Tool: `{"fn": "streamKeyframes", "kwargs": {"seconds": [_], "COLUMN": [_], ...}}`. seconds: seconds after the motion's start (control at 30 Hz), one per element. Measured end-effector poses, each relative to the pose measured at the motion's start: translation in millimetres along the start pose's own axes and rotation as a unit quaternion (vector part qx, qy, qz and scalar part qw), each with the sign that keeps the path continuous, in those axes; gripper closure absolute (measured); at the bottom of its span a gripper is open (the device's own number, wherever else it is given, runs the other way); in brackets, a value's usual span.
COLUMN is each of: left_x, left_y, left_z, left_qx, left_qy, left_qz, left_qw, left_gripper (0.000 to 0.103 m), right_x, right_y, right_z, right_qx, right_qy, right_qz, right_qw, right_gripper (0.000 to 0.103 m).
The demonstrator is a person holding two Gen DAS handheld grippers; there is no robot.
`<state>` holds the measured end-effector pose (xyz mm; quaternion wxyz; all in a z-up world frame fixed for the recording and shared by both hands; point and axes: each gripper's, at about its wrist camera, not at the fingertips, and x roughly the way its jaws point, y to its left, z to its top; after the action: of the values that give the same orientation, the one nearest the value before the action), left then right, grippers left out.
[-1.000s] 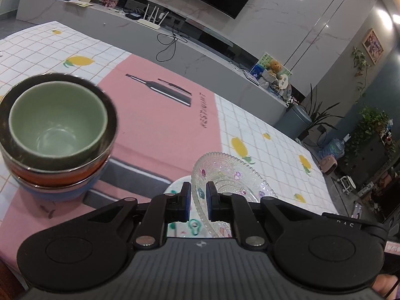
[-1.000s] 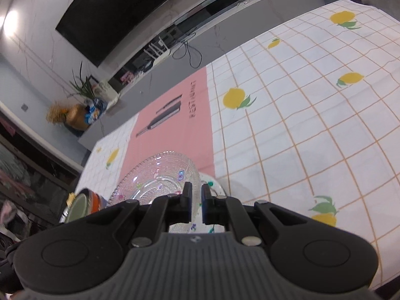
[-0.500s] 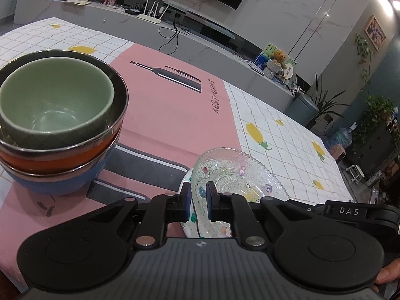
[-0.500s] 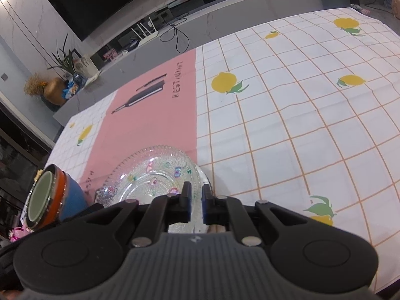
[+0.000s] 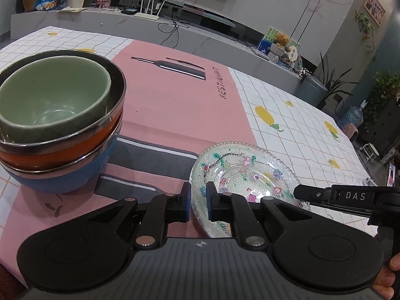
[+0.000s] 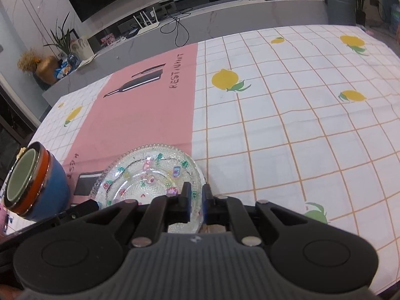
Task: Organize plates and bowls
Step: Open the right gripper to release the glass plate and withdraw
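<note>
A clear glass plate (image 5: 247, 172) with small coloured motifs lies low over the pink mat, close to level. My left gripper (image 5: 199, 200) is shut on its near left rim. My right gripper (image 6: 196, 200) is shut on the opposite rim of the glass plate (image 6: 147, 175); in the left wrist view its black finger (image 5: 297, 192) reaches in from the right. To the left stands a stack of bowls: a green bowl (image 5: 50, 95) nested in an orange one (image 5: 50, 155), which sits in a blue one (image 5: 62, 177). The bowl stack (image 6: 37, 187) stands apart from the plate.
The table carries a pink mat (image 5: 175, 105) printed with a bottle and a white checked cloth with lemons (image 6: 287, 125). A long grey TV bench (image 5: 200, 32) with cables and a router runs behind the table. A person's fingers (image 5: 390, 275) show at the lower right.
Both grippers have sunk and rolled with the glass plate held between them. The plate was tilted up and is now nearly flat and lower. The bowl stack has not moved.
</note>
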<state>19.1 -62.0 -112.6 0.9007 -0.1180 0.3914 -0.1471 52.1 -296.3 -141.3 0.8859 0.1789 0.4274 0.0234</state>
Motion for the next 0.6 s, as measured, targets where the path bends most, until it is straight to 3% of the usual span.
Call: {"fn": "streamKeyframes", "kwargs": {"seconds": [0.4,0.5,0.6], "left_x": [-0.9,-3.1,-10.9], "left_y": [-4.9,-7.5,-7.8], "left_z": [2.7,3.0,4.2], "left_qx": [0.023,0.029,0.033], "left_qy": [-0.004,-0.008,-0.025], "left_qz": [0.003,0.004,-0.006], "left_qw": [0.9997,0.9995,0.9991], "left_gripper": [0.089,0.085,0.071], "right_x": [0.1,-2.6,-4.8], "right_y": [6.1,5.8,4.4], "right_z": [-2.3,-1.1,0.1], "right_qx": [-0.022,-0.016,-0.006], "right_qy": [-0.009,-0.018,-0.024], "right_qz": [-0.016,-0.020,-0.021], "right_qw": [1.000,1.000,0.999], "right_gripper": [0.092,0.071,0.067]}}
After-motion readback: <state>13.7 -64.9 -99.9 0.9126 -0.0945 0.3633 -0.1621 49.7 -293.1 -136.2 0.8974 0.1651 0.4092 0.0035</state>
